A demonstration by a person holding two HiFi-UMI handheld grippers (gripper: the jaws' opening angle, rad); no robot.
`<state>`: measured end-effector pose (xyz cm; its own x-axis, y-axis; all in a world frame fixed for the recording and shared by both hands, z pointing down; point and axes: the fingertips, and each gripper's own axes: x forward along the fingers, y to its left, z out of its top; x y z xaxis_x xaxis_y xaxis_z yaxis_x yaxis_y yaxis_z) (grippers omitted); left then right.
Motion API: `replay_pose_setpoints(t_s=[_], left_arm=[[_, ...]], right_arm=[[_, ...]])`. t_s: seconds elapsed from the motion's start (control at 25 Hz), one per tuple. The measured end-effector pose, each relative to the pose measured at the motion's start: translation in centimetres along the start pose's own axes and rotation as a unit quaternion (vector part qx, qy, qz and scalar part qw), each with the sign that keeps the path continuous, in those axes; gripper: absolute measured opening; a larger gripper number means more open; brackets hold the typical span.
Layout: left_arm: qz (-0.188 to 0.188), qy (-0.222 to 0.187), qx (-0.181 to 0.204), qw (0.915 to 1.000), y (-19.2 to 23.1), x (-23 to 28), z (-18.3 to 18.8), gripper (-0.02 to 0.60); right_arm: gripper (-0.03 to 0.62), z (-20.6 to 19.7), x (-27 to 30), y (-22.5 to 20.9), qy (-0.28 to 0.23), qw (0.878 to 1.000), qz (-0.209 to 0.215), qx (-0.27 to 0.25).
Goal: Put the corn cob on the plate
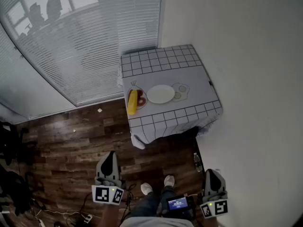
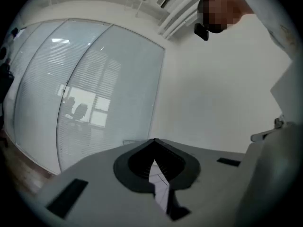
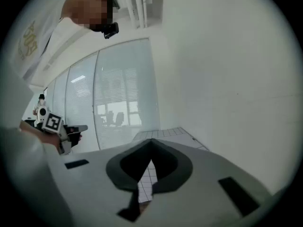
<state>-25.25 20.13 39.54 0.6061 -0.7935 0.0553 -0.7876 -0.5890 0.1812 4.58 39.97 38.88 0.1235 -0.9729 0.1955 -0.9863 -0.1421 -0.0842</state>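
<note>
In the head view a yellow corn cob (image 1: 132, 101) lies near the left edge of a small table (image 1: 189, 74) with a checked cloth, just left of an oval white plate (image 1: 161, 94). Both grippers are far from the table, down near the person's feet. My left gripper (image 1: 109, 167) hangs over the wooden floor, shut and holding nothing. My right gripper (image 1: 213, 181) is by the white wall, also shut and holding nothing. In the left gripper view (image 2: 152, 157) and the right gripper view (image 3: 151, 156) the jaws meet, with only a slice of the checked cloth behind them.
A white wall (image 1: 255, 79) runs along the table's right side and a glass partition with blinds (image 1: 80, 37) stands behind it. A small bottle (image 1: 196, 161) stands on the floor by the wall. Cables and a power strip (image 1: 85, 216) lie near the left gripper.
</note>
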Motion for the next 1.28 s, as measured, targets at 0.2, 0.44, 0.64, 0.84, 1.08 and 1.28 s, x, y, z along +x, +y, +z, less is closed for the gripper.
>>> replay_pose_setpoints(t_s=[0.2,0.44,0.64,0.84,1.08,1.28], left_arm=[[-0.005,0.010,0.032,0.9994,-5.9,-1.8,0.2,0.008],[0.004,-0.013,0.046,0.9989,-7.4,-1.7,2.6,0.008],[0.029,-0.030,0.009,0.9991,-7.8,-2.3,2.7,0.008],[0.044,-0.023,0.039,0.9980,-9.4,-2.0,2.5,0.008],[0.054,-0.028,0.049,0.9970,-11.1,-0.9,2.9,0.008],[0.064,-0.022,0.047,0.9966,-11.9,-0.2,2.5,0.008]], right_arm=[[0.006,2.2,1.7,0.6,-0.026,0.999,0.044,0.012],[0.006,3.5,3.6,2.7,-0.034,0.995,0.093,0.001],[0.006,4.0,4.1,3.4,-0.028,0.988,0.144,0.037],[0.006,4.1,4.4,2.6,-0.038,0.986,0.150,0.064],[0.006,4.8,4.9,1.1,-0.048,0.980,0.181,0.068],[0.006,4.8,5.6,0.2,-0.047,0.981,0.181,0.043]])
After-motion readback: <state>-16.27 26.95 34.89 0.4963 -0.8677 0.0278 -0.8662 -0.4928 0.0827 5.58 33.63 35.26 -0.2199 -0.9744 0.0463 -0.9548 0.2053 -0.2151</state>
